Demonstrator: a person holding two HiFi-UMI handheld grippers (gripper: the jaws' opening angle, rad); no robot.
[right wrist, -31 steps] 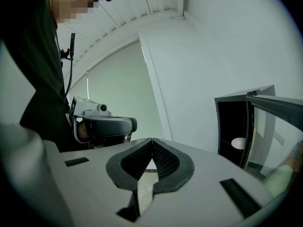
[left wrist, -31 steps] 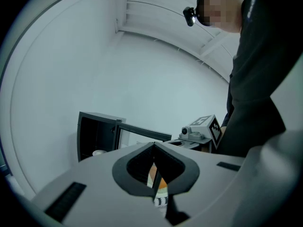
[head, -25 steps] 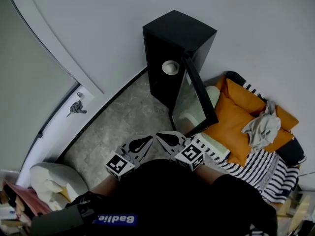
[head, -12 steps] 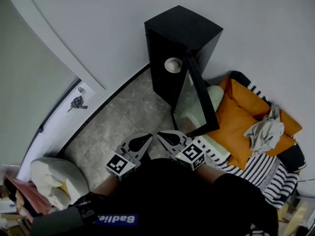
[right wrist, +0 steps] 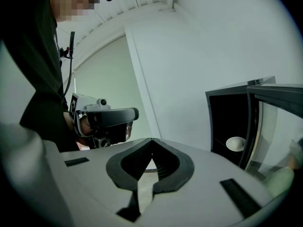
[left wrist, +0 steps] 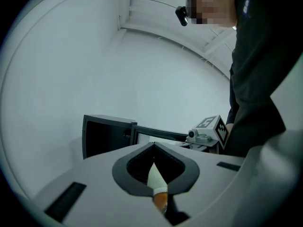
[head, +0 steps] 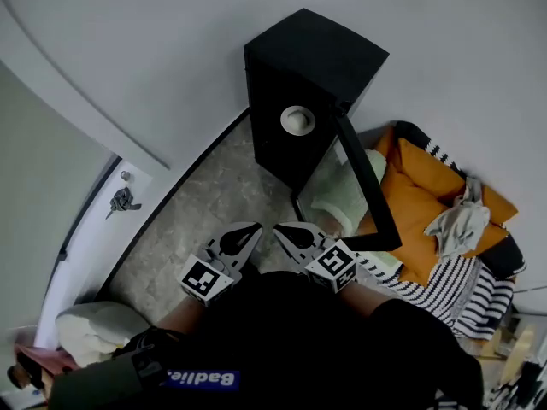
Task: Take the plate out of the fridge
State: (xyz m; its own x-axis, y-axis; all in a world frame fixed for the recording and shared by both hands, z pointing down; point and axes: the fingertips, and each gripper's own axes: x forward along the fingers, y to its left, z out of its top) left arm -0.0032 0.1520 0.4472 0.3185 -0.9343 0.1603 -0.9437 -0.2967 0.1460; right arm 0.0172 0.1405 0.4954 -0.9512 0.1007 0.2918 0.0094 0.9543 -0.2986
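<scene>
A small black fridge [head: 313, 67] stands against the wall with its glass door [head: 352, 186] swung open to the right. A white plate [head: 297, 120] lies on a shelf inside; in the right gripper view the plate [right wrist: 235, 143] shows deep in the dark fridge [right wrist: 229, 122]. My left gripper [head: 256, 227] and right gripper [head: 277, 228] are held side by side close to the body, well short of the fridge. Both are shut with nothing between the jaws. The left gripper view shows its jaws [left wrist: 154, 144] pointing at the fridge [left wrist: 105, 135].
Orange cushions [head: 419, 195] with a grey cloth [head: 457, 220] and a striped blanket [head: 453, 284] lie on the floor right of the fridge door. A pale green pillow [head: 338, 203] shows through the glass. A white cushion [head: 85, 336] sits at the lower left. Stone floor [head: 205, 212] lies ahead.
The head view has shifted, so the fridge and its open door look larger and nearer. Both grippers stay shut and close together in front of the body.
</scene>
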